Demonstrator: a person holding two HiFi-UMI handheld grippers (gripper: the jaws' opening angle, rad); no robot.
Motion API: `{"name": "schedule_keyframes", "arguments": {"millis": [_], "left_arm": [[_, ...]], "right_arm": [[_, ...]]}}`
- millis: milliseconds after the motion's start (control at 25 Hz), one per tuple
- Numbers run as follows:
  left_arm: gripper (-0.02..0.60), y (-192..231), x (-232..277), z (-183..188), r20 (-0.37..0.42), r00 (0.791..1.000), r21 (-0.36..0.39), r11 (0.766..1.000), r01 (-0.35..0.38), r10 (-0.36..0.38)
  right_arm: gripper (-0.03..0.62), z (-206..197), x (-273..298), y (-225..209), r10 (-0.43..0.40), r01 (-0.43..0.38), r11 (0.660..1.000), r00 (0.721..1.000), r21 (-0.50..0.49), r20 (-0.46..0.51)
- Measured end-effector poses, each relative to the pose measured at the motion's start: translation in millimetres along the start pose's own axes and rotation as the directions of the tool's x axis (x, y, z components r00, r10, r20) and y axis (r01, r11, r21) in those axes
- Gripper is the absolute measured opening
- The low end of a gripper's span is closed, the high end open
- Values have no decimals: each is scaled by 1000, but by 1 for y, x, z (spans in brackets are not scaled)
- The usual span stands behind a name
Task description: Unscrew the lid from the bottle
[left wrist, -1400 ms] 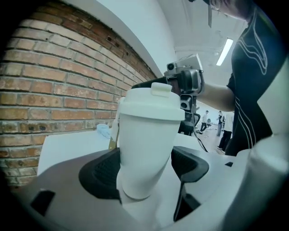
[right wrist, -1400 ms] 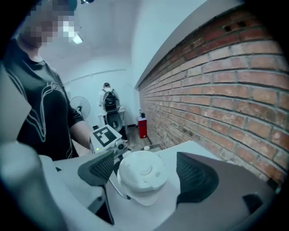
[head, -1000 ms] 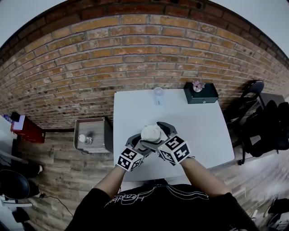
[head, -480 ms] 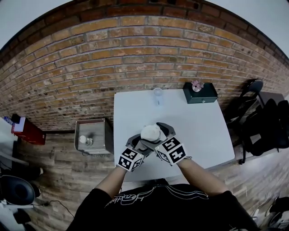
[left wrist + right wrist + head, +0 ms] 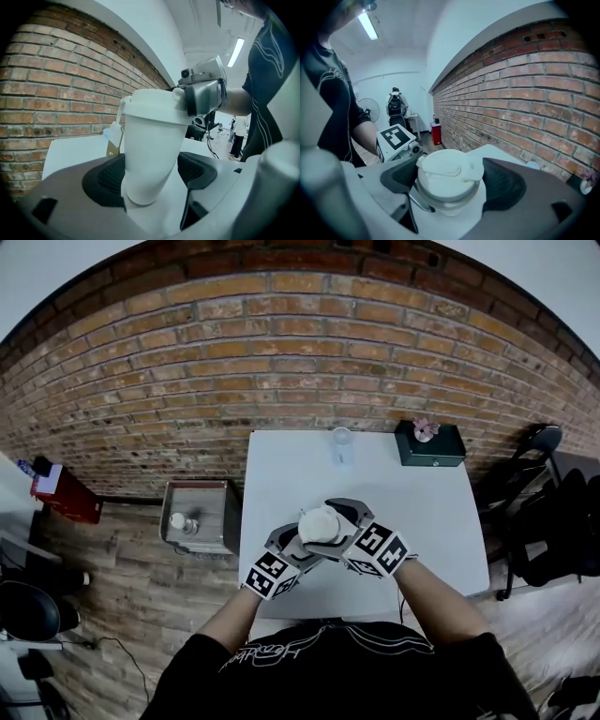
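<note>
Braced at the bottle [image 5: 151, 150] body by clamped left gripper [image 5: 151, 180] against turning; pinched on lid [image 5: 449, 169] above by right gripper [image 5: 448, 183], for twisting.

Cool, even light from a ceiling strip light [image 5: 237, 45] fills the room, keeping the white table [image 5: 281, 470] bright and shadows faint. Fisheye lenses bow the brick wall [image 5: 281, 362] and blacken the corners. Up close, the bottle [image 5: 150, 154] and lid [image 5: 449, 171] look soft.
</note>
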State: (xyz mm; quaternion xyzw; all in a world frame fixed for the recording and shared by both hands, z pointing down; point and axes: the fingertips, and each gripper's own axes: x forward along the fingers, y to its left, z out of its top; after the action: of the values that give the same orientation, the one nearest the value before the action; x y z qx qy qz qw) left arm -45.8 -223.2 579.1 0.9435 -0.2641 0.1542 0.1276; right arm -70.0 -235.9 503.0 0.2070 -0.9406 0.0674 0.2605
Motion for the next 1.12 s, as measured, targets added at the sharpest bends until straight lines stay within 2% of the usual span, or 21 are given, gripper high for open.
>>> {"name": "schedule_keyframes", "arguments": {"millis": [120,280,440,800,1120], "left_arm": [[370,-1,-1,1,-6,1000,6,1000,-5,5],[370,-2,-1,0,-12,1000,6,1000,-14,14],[370,1,-1,1,-14,1000,-4,1000,-20,20],[371,4,-5,0,-22,999,-72,996,-50,48],[370,4,-9,0,-33,999,-103,995,-14,11]], "right_arm": [[422,-1,-1,4,105,-106,992,994,-69,-18],[422,-2,-2,8,238,-242,959,970,-149,-44],[422,-2,0,8,311,-318,931,948,-181,-63],[420,5,5,9,340,-339,925,940,-173,-24],[420,4,5,9,321,-318,933,947,-167,-6]]}}
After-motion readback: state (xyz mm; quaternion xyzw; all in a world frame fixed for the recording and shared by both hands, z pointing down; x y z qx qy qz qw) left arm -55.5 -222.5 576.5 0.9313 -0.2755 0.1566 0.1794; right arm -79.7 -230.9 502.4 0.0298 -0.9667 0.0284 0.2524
